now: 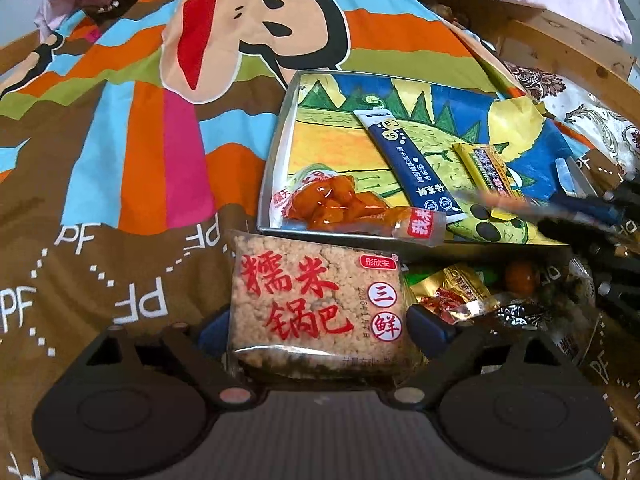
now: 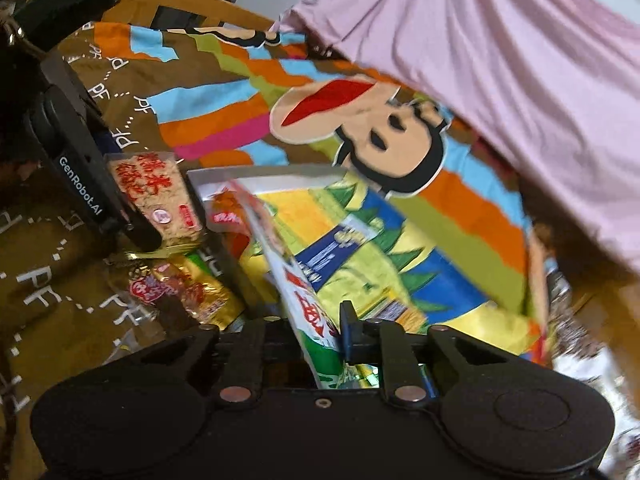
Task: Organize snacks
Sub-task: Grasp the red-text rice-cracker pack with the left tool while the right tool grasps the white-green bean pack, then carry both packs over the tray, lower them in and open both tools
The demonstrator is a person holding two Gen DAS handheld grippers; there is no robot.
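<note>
The bed's cartoon bedspread (image 1: 132,168) carries everything; at 2 o'clock lies 1 open tin tray (image 1: 276,152), apparently the sorting spot, already holding 3 packets: navy sachet (image 1: 404,164), yellow bar (image 1: 486,168), orange snack (image 1: 336,200); the left tool (image 1: 320,332) pinches 1 rice-crust pack (image 1: 316,300) below the tray's near rim; the right tool (image 2: 320,336) clamps 1 green-white packet (image 2: 304,288) above the tray; loose snacks (image 1: 456,292) wait at 4 o'clock.

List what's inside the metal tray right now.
The metal tray holds a navy stick sachet, a yellow bar wrapper and a clear pack of orange-red pieces, all lying on a dinosaur-print liner. Whatever lies beneath the liner is hidden.
</note>
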